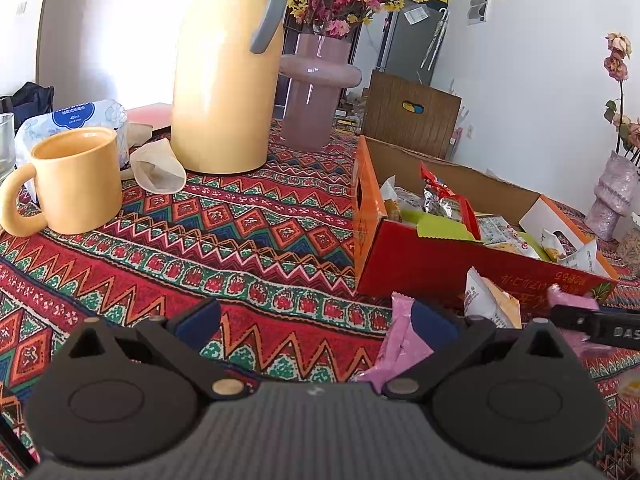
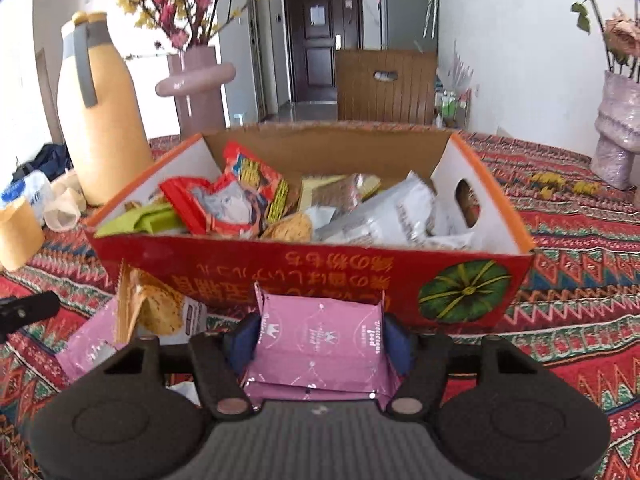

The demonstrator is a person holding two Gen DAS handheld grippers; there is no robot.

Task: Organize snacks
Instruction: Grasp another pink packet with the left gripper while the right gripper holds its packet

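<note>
The right gripper (image 2: 320,344) has its fingers (image 2: 244,344) closed about halfway against the two sides of a pink snack packet (image 2: 316,344), which is pinched between the blue pads and sits just in front of the near wall of the red snack box (image 2: 280,268). The left gripper (image 1: 316,320) shows its fingers (image 1: 200,320) spread wide with nothing between them, hovering over bare patterned cloth on the worktop (image 1: 240,232), to the left of the box. Beside the box's near wall, outside it, lie a second pink packet (image 2: 88,344) and a white-and-orange cracker packet (image 2: 160,312); in the left wrist view a pink packet (image 1: 400,344) also appears just beyond the left gripper's right finger. The box already holds many wrappers, among them a red-edged pouch (image 2: 224,204) and a silver bag (image 2: 384,216). Judged from this arrangement, most snacks are already collected, one packet is in hand but not yet inside, and at least two remain loose in front of the box. The box floor and lower layers are hidden under the pile. The held packet's lower end is hidden behind the gripper body. The yellow jug (image 1: 224,80) is cut off at the top, well to the left of the box, and a small pale object at the right edge of the left wrist view cannot be identified.
</note>
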